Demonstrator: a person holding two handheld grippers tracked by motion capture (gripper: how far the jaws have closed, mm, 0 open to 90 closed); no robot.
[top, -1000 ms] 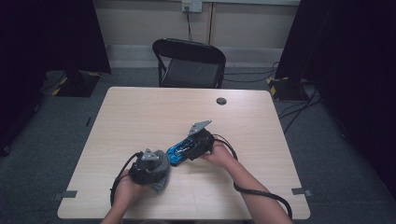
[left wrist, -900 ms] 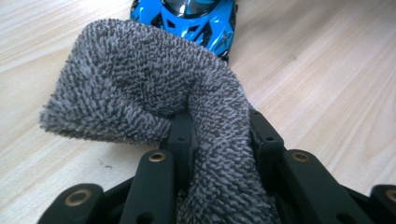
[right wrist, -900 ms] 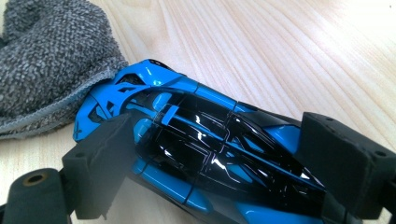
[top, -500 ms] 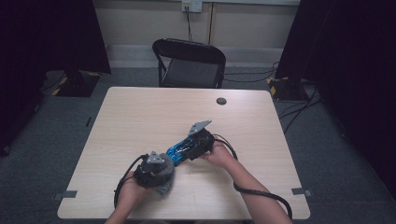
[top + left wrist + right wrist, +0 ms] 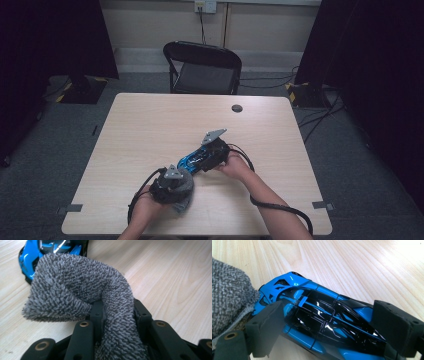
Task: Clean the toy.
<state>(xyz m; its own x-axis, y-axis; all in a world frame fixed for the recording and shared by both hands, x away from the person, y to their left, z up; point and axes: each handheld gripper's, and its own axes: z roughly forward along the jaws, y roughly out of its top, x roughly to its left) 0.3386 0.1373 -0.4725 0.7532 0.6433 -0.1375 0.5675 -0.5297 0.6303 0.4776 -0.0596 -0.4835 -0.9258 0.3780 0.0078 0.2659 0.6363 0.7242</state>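
A blue and black toy car (image 5: 190, 161) lies on the wooden table (image 5: 150, 125) near its front middle. My right gripper (image 5: 204, 157) is shut on it, one pad on each side of the car (image 5: 322, 312) in the right gripper view (image 5: 329, 325). My left gripper (image 5: 174, 187) is shut on a grey knobbly cloth (image 5: 184, 202), which bulges out ahead of the jaws (image 5: 117, 312). The cloth (image 5: 75, 287) sits right against the car's blue nose (image 5: 30, 257). In the right gripper view the cloth (image 5: 229, 297) touches the car's front end.
A small dark round disc (image 5: 237, 108) sits near the table's far edge. A black folding chair (image 5: 202, 67) stands behind the table. Cables trail from both grippers over the front of the table, with tape marks (image 5: 74, 207) near its corners.
My left gripper has slid to the right with the cloth, closing in on the car's nose. The right gripper and the car have stayed put.
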